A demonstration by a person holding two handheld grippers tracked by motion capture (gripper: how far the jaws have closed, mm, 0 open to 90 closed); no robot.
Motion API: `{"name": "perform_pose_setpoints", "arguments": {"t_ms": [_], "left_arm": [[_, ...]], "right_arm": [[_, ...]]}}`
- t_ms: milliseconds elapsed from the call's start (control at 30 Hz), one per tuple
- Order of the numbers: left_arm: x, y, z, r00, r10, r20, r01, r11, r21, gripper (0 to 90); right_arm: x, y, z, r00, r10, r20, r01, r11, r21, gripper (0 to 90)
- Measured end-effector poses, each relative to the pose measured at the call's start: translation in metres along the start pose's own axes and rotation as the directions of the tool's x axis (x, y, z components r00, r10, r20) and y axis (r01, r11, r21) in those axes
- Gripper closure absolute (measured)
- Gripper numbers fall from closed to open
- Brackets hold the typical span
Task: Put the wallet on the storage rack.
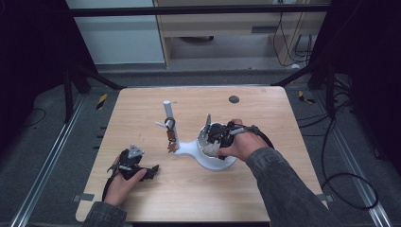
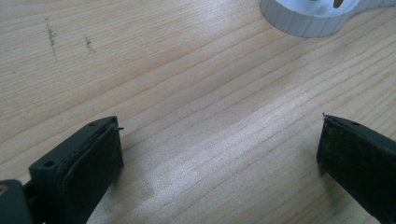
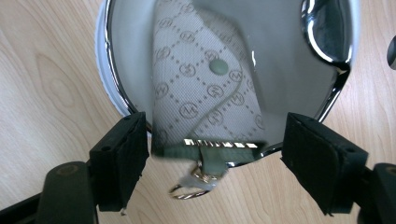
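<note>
Pouch (image 3: 201, 74) lies in the round white dish (image 3: 105, 84) of the stand (image 1: 189, 147), and the right gripper (image 3: 212, 154) hovers just over it, jaws apart either side, pressing nothing. Looks like the drop is done; pulling away remains. Keys (image 1: 170, 137) hang on the post. Left gripper (image 2: 219, 158) rests wide open on the bare wooden table (image 1: 142, 109). Grey floor, rails and cables surround it.

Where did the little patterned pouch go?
The patterned pouch lies in the round white dish, seen in the right gripper view between the open jaws of the right hand-held gripper, right of the table's middle.
</note>
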State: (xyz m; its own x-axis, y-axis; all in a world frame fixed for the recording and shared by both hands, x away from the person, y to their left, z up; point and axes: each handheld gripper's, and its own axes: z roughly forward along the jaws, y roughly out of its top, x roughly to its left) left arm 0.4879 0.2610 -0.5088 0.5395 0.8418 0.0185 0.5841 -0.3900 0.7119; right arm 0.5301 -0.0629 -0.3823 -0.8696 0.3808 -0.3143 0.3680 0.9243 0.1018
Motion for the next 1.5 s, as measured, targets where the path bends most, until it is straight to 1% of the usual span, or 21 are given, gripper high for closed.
{"name": "perform_pose_setpoints", "arguments": {"t_ms": [67, 133, 467, 633, 967, 1300, 1500], "left_arm": [[0.0, 0.0, 0.0, 1.0, 0.0, 0.001, 0.0, 1.0, 0.001, 0.0], [0.0, 0.0, 0.0, 1.0, 0.0, 0.0, 0.0, 1.0, 0.0, 0.0], [0.0, 0.0, 0.0, 1.0, 0.0, 0.0, 0.0, 1.0, 0.0, 0.0], [0.0, 0.0, 0.0, 1.0, 0.0, 0.001, 0.0, 1.0, 0.0, 0.0], [0.0, 0.0, 0.0, 1.0, 0.001, 0.001, -0.001, 1.0, 0.001, 0.0], [0.0, 0.0, 0.0, 1.0, 0.001, 0.0, -0.001, 1.0, 0.0, 0.0], [0.0, 0.0, 0.0, 1.0, 0.001, 0.0, -0.001, 1.0, 0.0, 0.0]], "right_arm": [[0.0, 0.0, -0.002, 0.9999, 0.012, -0.009, -0.012, 1.0, -0.011, 19.5], [0.0, 0.001, -0.003, 0.9999, 0.013, -0.005, -0.013, 1.0, -0.018, 18.1], [0.0, 0.001, -0.004, 0.9998, 0.016, -0.007, -0.016, 1.0, -0.019, 17.9], [-0.001, 0.0, -0.005, 0.9998, 0.02, -0.007, -0.02, 1.0, -0.018, 15.9], [-0.001, -0.003, -0.009, 0.9994, 0.034, -0.006, -0.034, 0.999, -0.035, 12.6], [-0.001, -0.007, -0.015, 0.9988, 0.047, -0.013, -0.047, 0.997, -0.068, 7.2], [-0.001, -0.009, -0.02, 0.9982, 0.055, -0.024, -0.057, 0.994, -0.091, 6.1]]}}
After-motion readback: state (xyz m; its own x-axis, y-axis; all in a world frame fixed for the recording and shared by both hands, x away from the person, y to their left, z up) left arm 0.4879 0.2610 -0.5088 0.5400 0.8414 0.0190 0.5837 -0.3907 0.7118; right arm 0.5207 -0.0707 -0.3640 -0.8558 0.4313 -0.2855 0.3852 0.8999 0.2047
